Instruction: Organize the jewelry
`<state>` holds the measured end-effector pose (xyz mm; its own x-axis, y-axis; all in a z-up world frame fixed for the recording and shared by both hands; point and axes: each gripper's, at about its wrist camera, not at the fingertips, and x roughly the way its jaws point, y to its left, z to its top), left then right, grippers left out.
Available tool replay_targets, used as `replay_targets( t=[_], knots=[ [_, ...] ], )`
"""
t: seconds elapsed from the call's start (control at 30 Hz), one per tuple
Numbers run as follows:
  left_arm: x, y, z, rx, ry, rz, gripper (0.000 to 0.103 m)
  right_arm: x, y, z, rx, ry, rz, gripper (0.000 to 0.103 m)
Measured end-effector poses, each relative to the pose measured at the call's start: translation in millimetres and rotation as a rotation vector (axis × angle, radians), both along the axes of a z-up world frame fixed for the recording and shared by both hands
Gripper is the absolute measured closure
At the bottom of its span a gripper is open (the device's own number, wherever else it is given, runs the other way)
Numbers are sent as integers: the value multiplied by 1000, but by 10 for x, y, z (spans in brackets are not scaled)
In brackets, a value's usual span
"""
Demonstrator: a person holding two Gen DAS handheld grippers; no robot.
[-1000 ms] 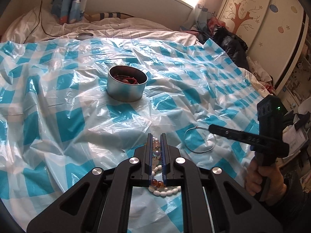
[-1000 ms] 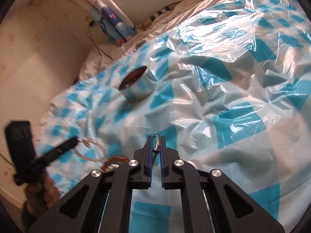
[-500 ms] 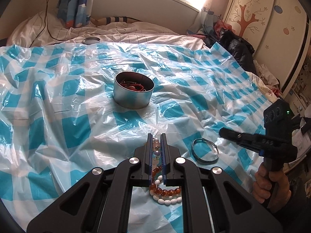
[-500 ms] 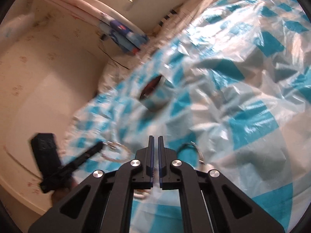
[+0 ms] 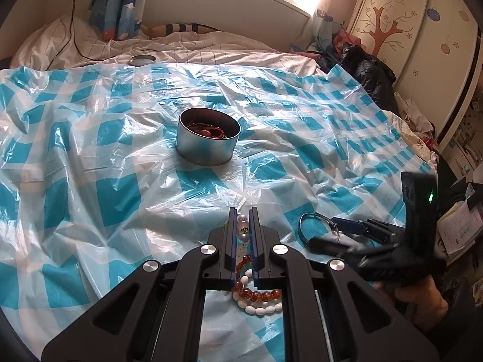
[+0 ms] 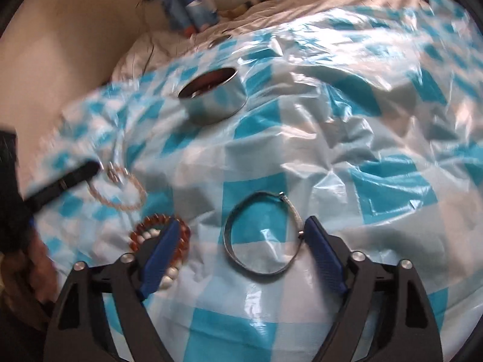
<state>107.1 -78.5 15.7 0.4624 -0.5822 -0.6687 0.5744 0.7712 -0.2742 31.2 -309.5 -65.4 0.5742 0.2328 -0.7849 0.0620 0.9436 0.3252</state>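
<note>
My left gripper is shut on a string of pale beads, held just above the blue-checked plastic sheet. Under it lies an amber-and-white bead bracelet. A round metal tin with red jewelry inside stands mid-sheet. A thin silver bangle lies flat on the sheet between the fingers of my right gripper, whose jaws are opening; the right fingertip is beside its clasp. The right wrist view also shows the tin, the left gripper with the pale beads, and the amber-and-white bracelet.
The sheet covers a bed with rumpled white bedding beyond it. A round tin lid lies on the bedding at the far edge. A black bag and clutter sit at the right beside a painted wardrobe. A cable runs down at far left.
The right gripper held the silver bangle in the air, then set it on the sheet; its jaws have now spread wide around it. The left gripper stays shut on the pale beads.
</note>
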Motion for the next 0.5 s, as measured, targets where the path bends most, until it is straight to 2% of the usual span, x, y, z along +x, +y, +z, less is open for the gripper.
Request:
replay_targets(
  t=[0.07, 0.13, 0.17, 0.2, 0.23, 0.3, 0.37, 0.43, 0.47, 0.5],
  knots=[
    [-13, 0, -16, -2, 0, 1, 96, -2, 85, -13, -78, 2, 15, 24],
    [-11, 2, -17, -2, 0, 1, 96, -19, 98, -17, -145, 2, 2, 47],
    [-19, 3, -24, -3, 0, 2, 96, -33, 47, -9, -126, -5, -6, 52],
    [-17, 4, -23, -4, -1, 2, 96, -40, -6, -8, -119, 0, -24, 84],
    [-24, 7, -27, -5, -2, 2, 96, -30, -58, -12, -97, 1, -29, 94],
    [-32, 9, -32, -7, -3, 3, 96, -40, -165, -9, -7, -3, -50, 94],
    [-31, 18, -22, -6, -2, 8, 96, -35, -185, -9, 5, 6, -65, 94],
    [-24, 27, -16, -5, 1, 11, 96, -25, -174, -13, 13, 10, -66, 73],
    [-23, 26, -14, -4, 2, 11, 96, -18, -143, -2, -5, 2, -59, 50],
    [-23, 27, -15, -4, 2, 10, 96, -12, -113, 6, -29, -2, -53, 45]
  ],
)
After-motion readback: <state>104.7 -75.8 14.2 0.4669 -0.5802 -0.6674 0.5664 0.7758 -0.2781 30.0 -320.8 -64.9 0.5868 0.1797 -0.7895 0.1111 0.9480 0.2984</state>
